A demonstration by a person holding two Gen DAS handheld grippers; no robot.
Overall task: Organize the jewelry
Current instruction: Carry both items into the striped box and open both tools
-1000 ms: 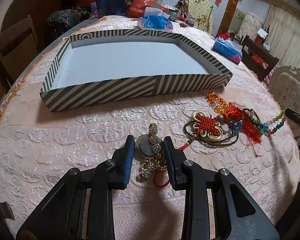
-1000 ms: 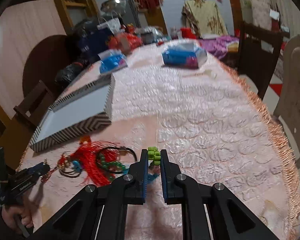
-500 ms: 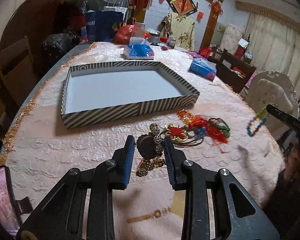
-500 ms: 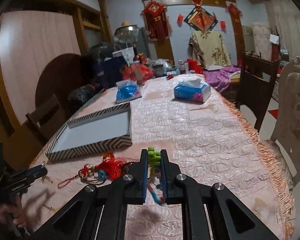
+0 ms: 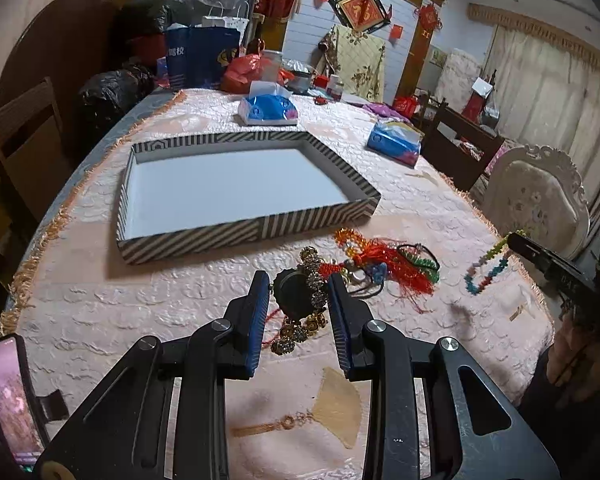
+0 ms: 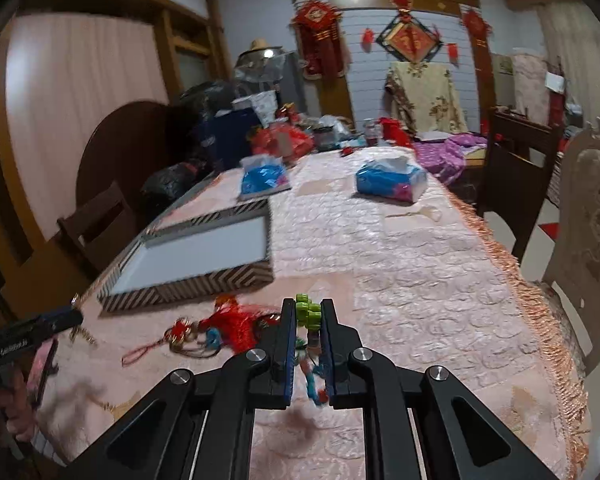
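Left gripper [image 5: 298, 300]: matte black angular arms with slotted cut-outs, round silver screw heads at the pivots, ribbed blue pads lining the inner faces of both fingers. Right gripper [image 6: 307, 334] — same black linkage, silver screws, blue pads. Seen side-on from the opposite camera, long black bodies with small pale lettering — too blurred to read.

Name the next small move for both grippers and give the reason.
Probably carry both toward the striped tray: the left gripper grips the rhinestone watch, the right gripper the beaded bracelet, both lifted clear of the tablecloth, and the tray is bare.
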